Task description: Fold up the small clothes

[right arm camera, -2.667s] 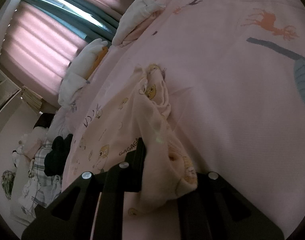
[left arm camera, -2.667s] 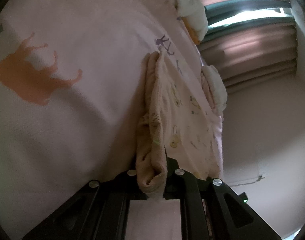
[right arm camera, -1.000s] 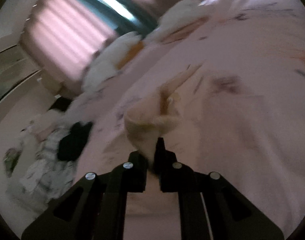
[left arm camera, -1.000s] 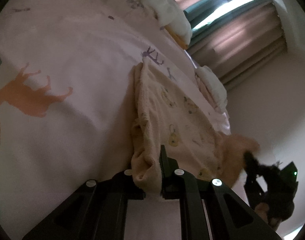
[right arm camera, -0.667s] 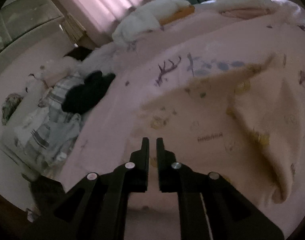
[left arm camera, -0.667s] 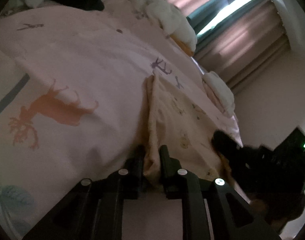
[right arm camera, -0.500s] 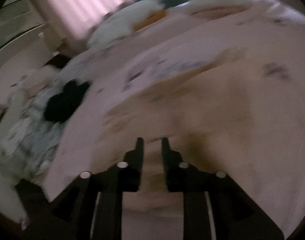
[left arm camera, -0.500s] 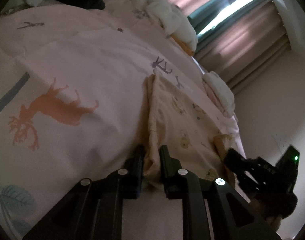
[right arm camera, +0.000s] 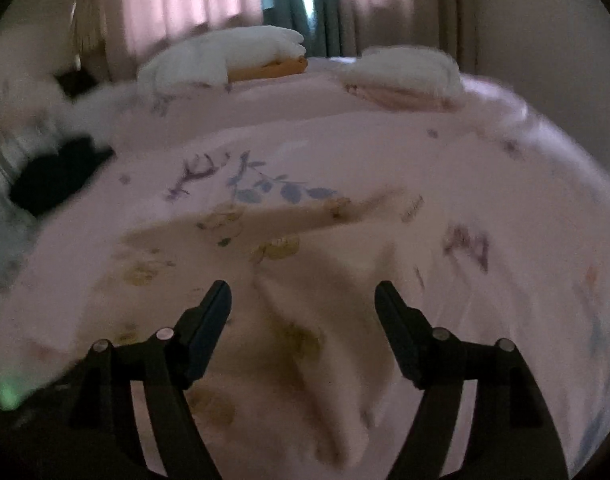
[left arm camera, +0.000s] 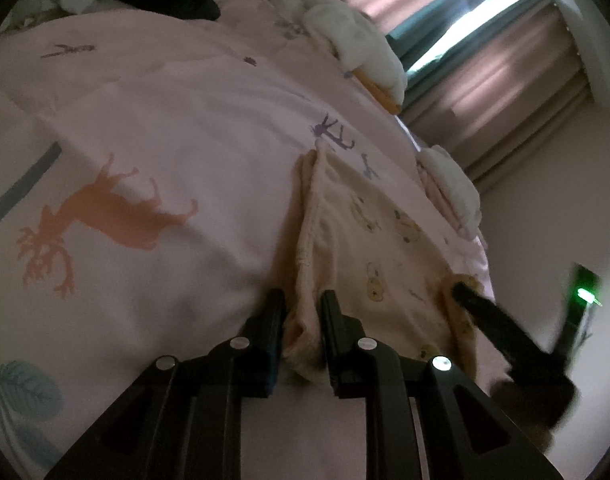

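Wide-spread right tool [right arm camera: 303,296] over garment [right arm camera: 305,344]

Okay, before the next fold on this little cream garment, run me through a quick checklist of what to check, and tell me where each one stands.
1. Left gripper holds a garment edge: ok, fabric is bunched between its fingers.
2. Right gripper free to regrasp: ok, jaws have just been opening and stand wide, cloth beneath them, not pinched.
3. Garment flat on the bedspread: not ok, it is creased near the right gripper in the right wrist view.
4. Which edge the right gripper hovers over: cannot tell, view is blurred.
5. Folded piles clear of the garment: ok, far back by the curtain.
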